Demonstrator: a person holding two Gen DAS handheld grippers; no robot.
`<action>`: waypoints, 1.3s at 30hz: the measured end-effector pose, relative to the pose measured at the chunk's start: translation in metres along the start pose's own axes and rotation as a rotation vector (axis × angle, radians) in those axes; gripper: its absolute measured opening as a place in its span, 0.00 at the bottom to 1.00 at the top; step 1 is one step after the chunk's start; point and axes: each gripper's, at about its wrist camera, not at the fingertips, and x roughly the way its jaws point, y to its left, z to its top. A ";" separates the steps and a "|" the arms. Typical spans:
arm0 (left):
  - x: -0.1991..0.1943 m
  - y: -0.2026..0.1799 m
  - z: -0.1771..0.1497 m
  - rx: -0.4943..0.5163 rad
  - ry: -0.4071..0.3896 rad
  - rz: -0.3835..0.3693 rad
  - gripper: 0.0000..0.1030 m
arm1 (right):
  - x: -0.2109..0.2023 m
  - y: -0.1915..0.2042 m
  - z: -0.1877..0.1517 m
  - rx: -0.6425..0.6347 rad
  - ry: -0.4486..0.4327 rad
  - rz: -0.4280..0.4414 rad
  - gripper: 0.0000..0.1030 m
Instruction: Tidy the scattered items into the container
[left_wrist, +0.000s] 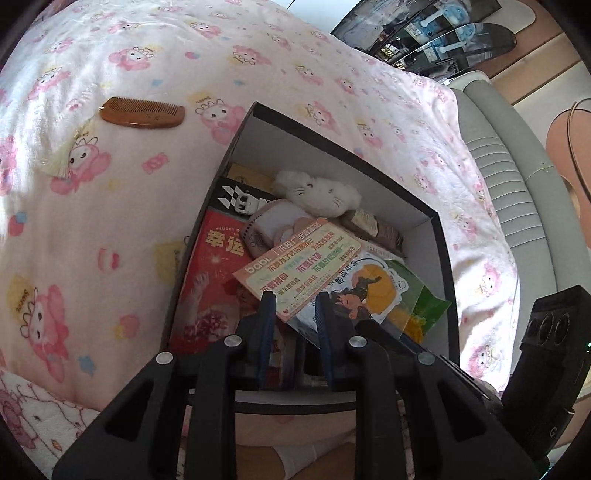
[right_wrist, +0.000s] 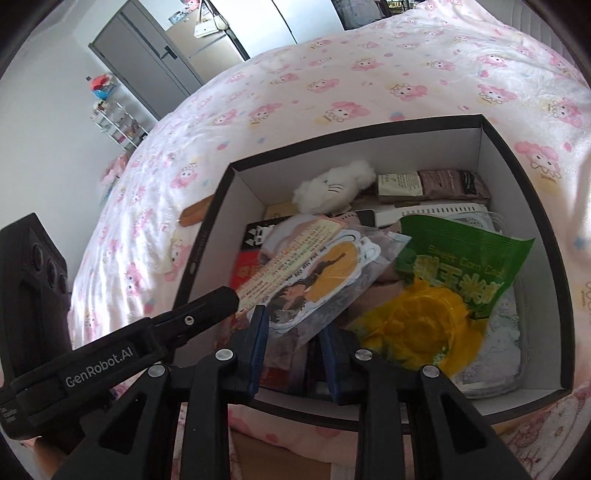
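Half the comb (right_wrist: 194, 215) hides behind the box (right_wrist: 517, 162) wall

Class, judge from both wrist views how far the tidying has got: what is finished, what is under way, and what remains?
Mostly done: the black box already holds a white plush toy, a green snack bag, a red book and a card. In hand: nothing; the left tool and right tool hover empty over the box, slightly apart. Left: the wooden comb lies on the pink blanket beside the box.
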 end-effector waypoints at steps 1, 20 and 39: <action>-0.001 0.000 0.000 0.003 -0.005 0.021 0.20 | -0.004 -0.002 -0.002 -0.010 -0.003 -0.019 0.24; -0.019 0.004 0.001 0.079 -0.057 0.157 0.31 | -0.029 -0.017 0.002 -0.034 -0.098 -0.063 0.32; 0.041 -0.016 -0.002 -0.011 0.176 0.006 0.36 | -0.016 -0.057 0.015 0.086 -0.098 -0.092 0.32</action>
